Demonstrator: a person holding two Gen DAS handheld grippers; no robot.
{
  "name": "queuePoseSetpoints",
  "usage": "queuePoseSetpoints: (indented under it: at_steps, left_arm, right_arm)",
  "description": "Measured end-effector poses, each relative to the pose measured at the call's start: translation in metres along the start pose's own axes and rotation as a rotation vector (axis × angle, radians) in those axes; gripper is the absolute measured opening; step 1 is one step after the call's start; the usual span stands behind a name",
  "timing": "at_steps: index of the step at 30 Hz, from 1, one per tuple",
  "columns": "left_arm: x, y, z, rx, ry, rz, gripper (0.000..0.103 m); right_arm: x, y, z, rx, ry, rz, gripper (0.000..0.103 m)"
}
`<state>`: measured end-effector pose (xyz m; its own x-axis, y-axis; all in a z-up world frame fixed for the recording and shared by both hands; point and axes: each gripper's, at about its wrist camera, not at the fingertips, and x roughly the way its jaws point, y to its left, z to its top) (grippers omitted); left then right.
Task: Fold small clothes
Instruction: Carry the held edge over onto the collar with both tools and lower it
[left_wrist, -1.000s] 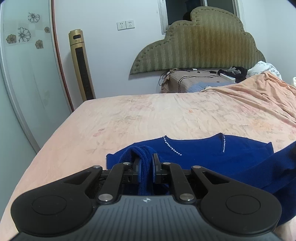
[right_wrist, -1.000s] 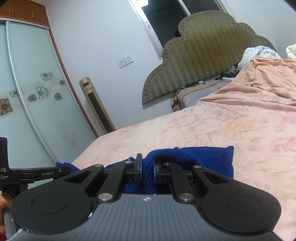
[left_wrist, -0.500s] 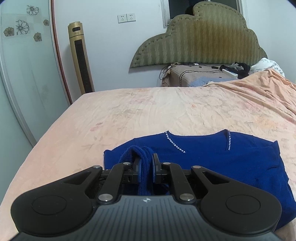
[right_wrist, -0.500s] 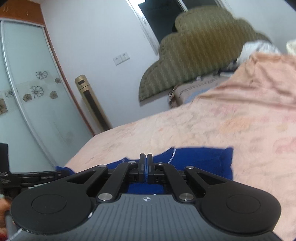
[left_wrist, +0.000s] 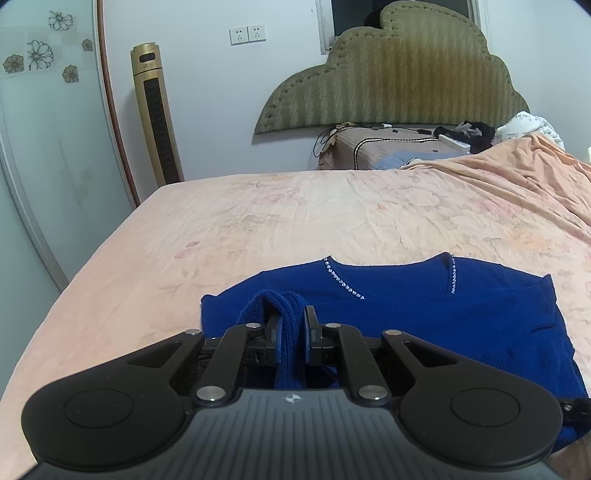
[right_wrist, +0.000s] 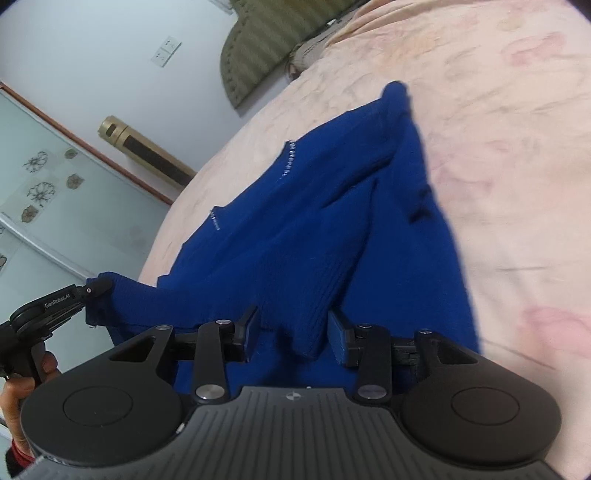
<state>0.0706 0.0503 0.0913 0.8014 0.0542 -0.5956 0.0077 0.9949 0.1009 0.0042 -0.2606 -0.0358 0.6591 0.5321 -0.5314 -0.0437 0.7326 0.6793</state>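
Observation:
A small blue knit sweater (left_wrist: 424, 306) with a beaded neckline lies flat on the peach bed (left_wrist: 332, 214). My left gripper (left_wrist: 291, 332) is shut on a bunched blue sleeve cuff at the sweater's left side. In the right wrist view the sweater (right_wrist: 314, 206) spreads ahead, one sleeve folded across its body. My right gripper (right_wrist: 291, 336) is open, its jaws wide apart on either side of that sleeve's cuff end. The left gripper also shows there (right_wrist: 90, 291), pinching the other cuff.
A gold tower fan (left_wrist: 157, 118) stands by the wall at the far left, beside a sliding wardrobe door (left_wrist: 44, 147). A green headboard (left_wrist: 391, 74) and a cluttered bedside stand (left_wrist: 388, 147) are at the back. A rumpled peach cover (left_wrist: 535, 173) rises at the right.
My right gripper let go of the sleeve, opened wide and tilted down over the sweater. The sleeve now lies across the body. My left gripper kept its hold.

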Motion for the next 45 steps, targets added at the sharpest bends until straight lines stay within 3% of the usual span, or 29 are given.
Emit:
queuePoseSetpoints:
  at_steps: [1,9,24,45]
  left_arm:
    - [0.0,0.001,0.0,-0.002,0.001,0.002,0.011]
    - [-0.005,0.009,0.004,-0.028,-0.014,0.008,0.011]
    - [0.001,0.008,0.012,-0.02,-0.028,0.036,0.011]
    - [0.027,0.002,0.029,0.022,-0.031,0.058,0.011]
  right_arm:
    - [0.003,0.002,0.001,-0.005,-0.004,-0.004,0.011]
    - [-0.034,0.043,0.024,-0.149,-0.174,0.064,0.01]
    - [-0.046,0.071,0.069,-0.239,-0.326,0.066,0.01]
    - [-0.036,0.078,0.091,-0.298,-0.434,0.023,0.01]
